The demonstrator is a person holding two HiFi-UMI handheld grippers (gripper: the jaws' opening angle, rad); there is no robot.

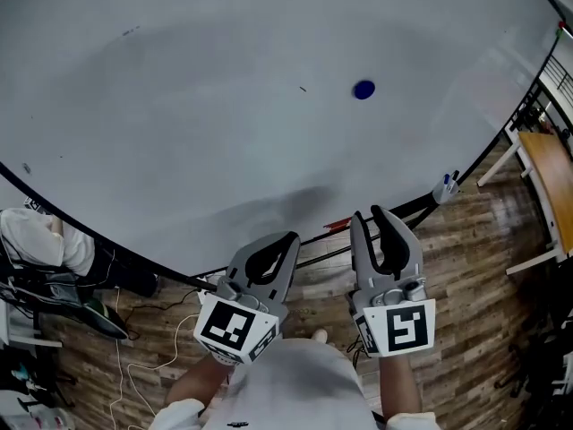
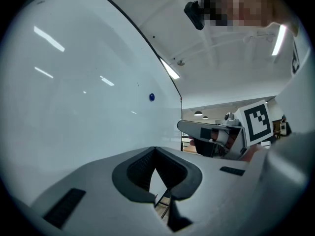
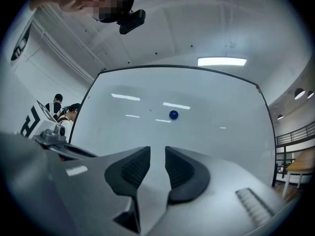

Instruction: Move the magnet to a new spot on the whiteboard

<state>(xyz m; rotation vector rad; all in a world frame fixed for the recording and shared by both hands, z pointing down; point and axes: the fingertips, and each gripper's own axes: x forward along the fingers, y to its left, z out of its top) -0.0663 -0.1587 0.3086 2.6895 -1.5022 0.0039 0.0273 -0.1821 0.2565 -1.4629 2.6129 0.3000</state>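
blue magnet sits alone on the board, both grippers hang back

blue, round and small, the magnet [image 1: 363, 89] is stuck flat to the whiteboard [image 1: 179, 106], up at about 1 o'clock from the middle of the head view, with bare white board all round it. nothing is touching it, folks.

down at 6 o'clock in that view the left gripper [image 1: 291, 237] is held in front of the board's lower edge, and its jaws are pressed together at the tips with nothing between them. its own view confirms it: the left gripper [image 2: 155, 149] shows dark pads meeting at the far end, and the magnet [image 2: 151, 97] is a tiny dot at 12 o'clock above them, well apart.

just beside it, at 5 o'clock in the head view, the right gripper [image 1: 367, 213] has its jaws spread, a clear gap between them, and it is empty. the right gripper [image 3: 157, 154] view looks straight at the board, and the magnet [image 3: 173, 114] sits at about 12 o'clock beyond the gap, well clear of the pads.

wooden floor [image 1: 466, 267] runs below the board, and a wooden table [image 1: 546, 164] stands at 3 o'clock.
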